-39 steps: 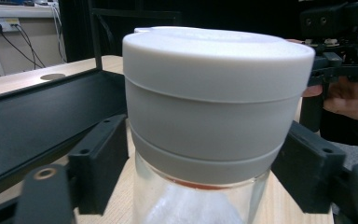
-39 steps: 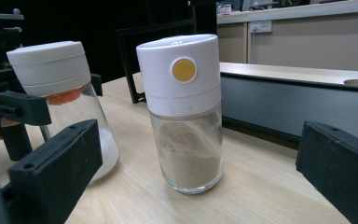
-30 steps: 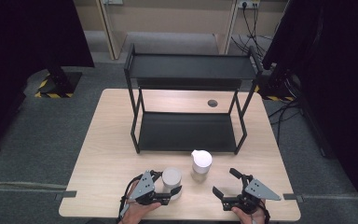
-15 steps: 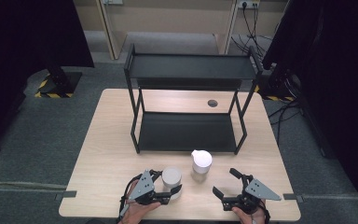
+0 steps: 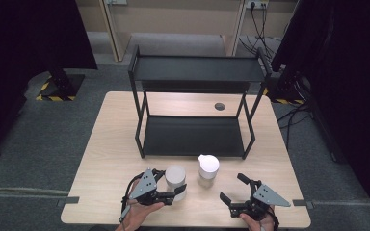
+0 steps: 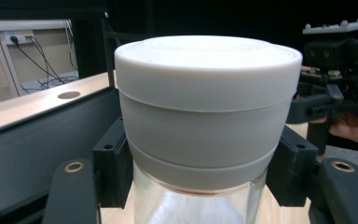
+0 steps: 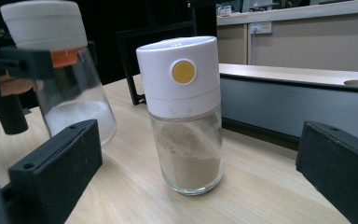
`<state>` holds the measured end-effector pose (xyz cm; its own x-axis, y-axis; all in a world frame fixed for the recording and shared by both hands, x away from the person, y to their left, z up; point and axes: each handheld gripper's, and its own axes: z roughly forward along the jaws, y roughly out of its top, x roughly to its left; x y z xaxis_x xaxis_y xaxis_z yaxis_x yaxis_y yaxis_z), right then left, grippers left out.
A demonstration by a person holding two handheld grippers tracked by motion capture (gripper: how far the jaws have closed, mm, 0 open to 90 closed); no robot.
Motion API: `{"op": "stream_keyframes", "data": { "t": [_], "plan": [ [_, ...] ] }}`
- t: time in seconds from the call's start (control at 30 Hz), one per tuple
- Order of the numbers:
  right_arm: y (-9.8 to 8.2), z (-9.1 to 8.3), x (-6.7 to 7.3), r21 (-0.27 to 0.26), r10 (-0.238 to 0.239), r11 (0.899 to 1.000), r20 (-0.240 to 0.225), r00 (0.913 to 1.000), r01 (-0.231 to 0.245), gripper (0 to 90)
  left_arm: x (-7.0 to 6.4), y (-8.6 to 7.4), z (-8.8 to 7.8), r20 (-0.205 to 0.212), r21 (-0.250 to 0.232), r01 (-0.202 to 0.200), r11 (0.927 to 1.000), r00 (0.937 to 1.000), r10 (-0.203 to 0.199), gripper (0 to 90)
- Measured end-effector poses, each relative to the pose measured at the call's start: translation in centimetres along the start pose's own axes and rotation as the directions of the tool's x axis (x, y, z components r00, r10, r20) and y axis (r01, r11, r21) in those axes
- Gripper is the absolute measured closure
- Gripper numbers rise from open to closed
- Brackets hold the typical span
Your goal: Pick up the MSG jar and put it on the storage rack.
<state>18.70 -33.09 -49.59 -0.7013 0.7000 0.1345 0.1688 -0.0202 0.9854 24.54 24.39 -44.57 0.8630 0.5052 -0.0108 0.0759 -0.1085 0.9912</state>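
Left gripper (image 5: pixel 174 188) clamps the grey-lidded glass jar (image 5: pixel 175 177) near the pale wooden table's (image 5: pixel 111 149) near edge; right gripper (image 5: pixel 235 187) gapes wide, holding nothing. Grey floor surrounds; a black two-tier metal shelf (image 5: pixel 197 72) stands farther back.

Black two-tier rack (image 5: pixel 192 96) on wooden table (image 5: pixel 106 144), beside yellow-dotted shaker (image 5: pixel 207 169)

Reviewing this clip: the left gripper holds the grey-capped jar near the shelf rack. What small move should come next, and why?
Probably carry the grey-capped jar forward toward the rack's lower shelf: the left gripper is clamped under its cap, and the shelf is bare.
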Motion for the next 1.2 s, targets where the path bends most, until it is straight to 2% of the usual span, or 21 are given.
{"op": "stream_keyframes", "data": {
  "t": [0.4,0.6,0.77,0.9,1.03,1.13,1.17,1.2],
  "plan": [
    [0.0,-0.1,0.0,-0.002,0.001,1.0,0.0,1.0,-0.001,0.6,1.0,2.3,0.1,-0.023,0.008,0.016,0.9998,0.9996,-0.016,34.9],
    [-0.1,-0.1,-0.1,-0.005,0.003,1.0,-0.002,1.0,-0.003,0.6,1.3,3.6,0.3,-0.024,0.017,0.007,0.9998,0.9997,-0.006,34.9],
    [-0.1,-0.1,-0.1,-0.007,0.004,1.0,-0.001,1.0,-0.004,0.6,1.8,4.6,0.6,-0.014,0.009,0.018,0.9998,0.9997,-0.018,35.0],
    [-0.1,-0.1,-0.1,-0.007,0.004,1.0,-0.002,1.0,-0.004,0.6,2.0,5.6,0.7,-0.014,0.009,0.009,0.9999,0.9999,-0.009,34.9],
    [-0.1,-0.1,-0.1,-0.007,0.005,1.0,-0.003,1.0,-0.005,0.6,2.7,6.5,0.7,0.002,-0.001,0.032,0.9995,0.9995,-0.032,35.0],
    [-0.1,-0.1,-0.1,-0.007,0.005,1.0,-0.003,1.0,-0.005,0.6,3.1,7.7,0.8,-0.009,0.001,0.016,0.9999,0.9998,-0.016,34.9],
    [-0.1,-0.1,-0.1,-0.007,0.005,1.0,-0.003,1.0,-0.005,0.6,3.3,8.6,0.8,-0.016,-0.001,0.003,1.0,0.9999,-0.003,35.0],
    [-0.1,-0.1,-0.1,-0.007,0.005,1.0,-0.003,1.0,-0.005,0.6,3.3,8.6,0.8,-0.016,-0.001,0.003,1.0,0.9999,-0.003,35.0]
  ]
}}
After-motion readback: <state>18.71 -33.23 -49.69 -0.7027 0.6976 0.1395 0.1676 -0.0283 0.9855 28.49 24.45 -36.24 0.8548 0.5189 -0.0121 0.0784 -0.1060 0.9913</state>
